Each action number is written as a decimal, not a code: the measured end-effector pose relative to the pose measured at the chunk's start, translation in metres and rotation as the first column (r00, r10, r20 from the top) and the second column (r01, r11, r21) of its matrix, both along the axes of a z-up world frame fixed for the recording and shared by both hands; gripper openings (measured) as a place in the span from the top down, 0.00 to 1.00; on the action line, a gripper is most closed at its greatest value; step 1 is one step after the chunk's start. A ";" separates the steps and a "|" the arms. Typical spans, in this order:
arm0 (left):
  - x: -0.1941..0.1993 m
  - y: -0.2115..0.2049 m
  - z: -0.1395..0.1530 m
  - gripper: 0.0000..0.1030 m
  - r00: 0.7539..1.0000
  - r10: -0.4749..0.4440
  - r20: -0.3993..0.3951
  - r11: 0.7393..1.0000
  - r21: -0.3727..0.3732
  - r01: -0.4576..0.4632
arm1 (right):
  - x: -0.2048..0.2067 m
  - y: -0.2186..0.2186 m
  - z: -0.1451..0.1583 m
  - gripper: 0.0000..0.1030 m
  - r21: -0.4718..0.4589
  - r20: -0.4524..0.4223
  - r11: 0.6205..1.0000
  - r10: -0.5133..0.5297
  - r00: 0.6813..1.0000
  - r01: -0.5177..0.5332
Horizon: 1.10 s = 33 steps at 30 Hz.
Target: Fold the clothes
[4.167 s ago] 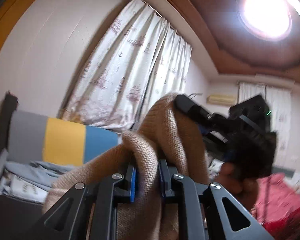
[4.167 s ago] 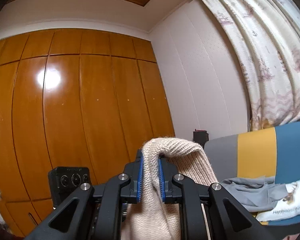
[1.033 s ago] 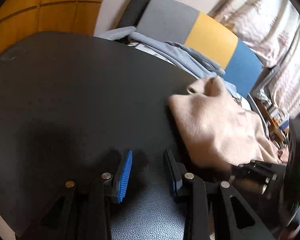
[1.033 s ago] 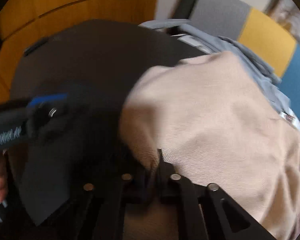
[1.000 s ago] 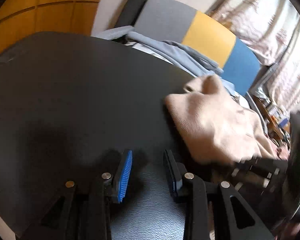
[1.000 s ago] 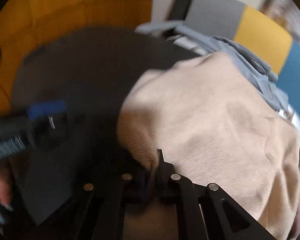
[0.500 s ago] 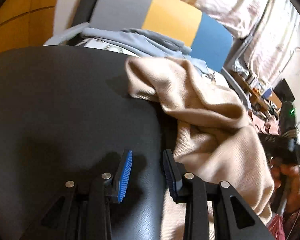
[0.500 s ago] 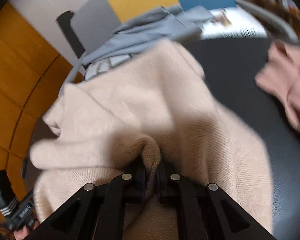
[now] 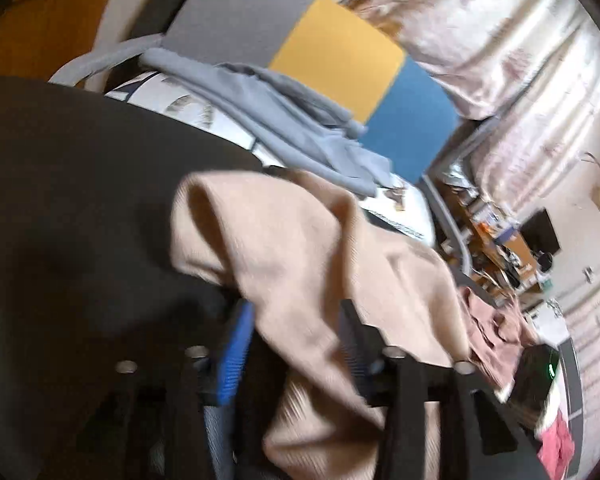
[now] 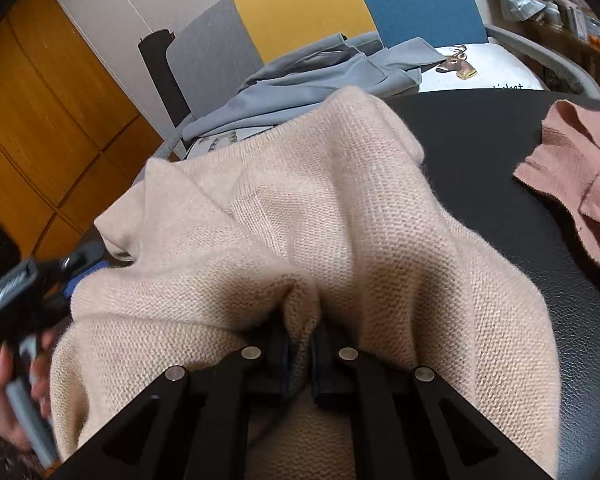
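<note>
1. Sweater (image 10: 339, 208) heaped at table (image 10: 519, 240) centre - right gripper (image 10: 300, 344) pinches a fold.
2. Left gripper (image 9: 292, 344) jaws just widened, fabric between, unpressed.
3. Risk - sweater bunches if left gripper misses the edge.

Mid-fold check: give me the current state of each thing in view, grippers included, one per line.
beige sweater: bunched in loose folds on the black table, not yet folded flat.
right gripper: shut on a pinch of the sweater.
left gripper: jaws have just been opening; sweater edge between them, not clamped.
pink garment: lying rumpled on the table, apart from the sweater.
grey garment: draped loosely over the chair seat.
</note>
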<state>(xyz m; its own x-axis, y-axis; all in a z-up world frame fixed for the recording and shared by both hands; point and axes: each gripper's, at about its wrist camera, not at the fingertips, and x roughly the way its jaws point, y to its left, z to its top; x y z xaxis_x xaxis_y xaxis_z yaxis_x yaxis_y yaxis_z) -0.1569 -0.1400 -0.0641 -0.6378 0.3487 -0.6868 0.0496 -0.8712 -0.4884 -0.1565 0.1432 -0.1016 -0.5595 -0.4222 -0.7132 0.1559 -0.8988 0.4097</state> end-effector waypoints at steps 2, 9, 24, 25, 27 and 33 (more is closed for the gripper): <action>-0.016 -0.002 0.000 0.42 1.000 0.020 0.010 0.999 -0.051 -0.019 | 0.001 0.001 -0.001 0.94 -0.006 -0.001 1.000 0.001 1.000 -0.001; -0.046 0.011 -0.008 0.74 1.000 -0.015 0.025 0.985 -0.171 0.019 | 0.002 0.001 -0.001 0.94 -0.009 -0.006 1.000 0.002 1.000 -0.002; 0.028 -0.002 0.049 0.97 0.992 -0.058 -0.114 0.940 -0.340 0.016 | 0.005 -0.001 0.001 0.93 0.019 -0.017 1.000 0.000 1.000 0.001; 0.034 -0.007 0.055 0.97 0.991 -0.056 -0.125 0.942 -0.334 0.011 | 0.005 -0.002 0.002 0.93 0.029 -0.017 1.000 0.000 1.000 0.000; 0.045 -0.014 0.067 0.97 0.987 -0.053 -0.150 0.942 -0.335 0.000 | 0.006 -0.009 0.007 0.88 0.071 -0.015 0.997 0.012 1.000 -0.011; 0.069 -0.043 0.106 0.98 0.974 -0.016 -0.228 0.946 -0.320 -0.059 | 0.010 -0.044 0.039 0.91 0.168 -0.013 0.979 0.116 0.993 -0.112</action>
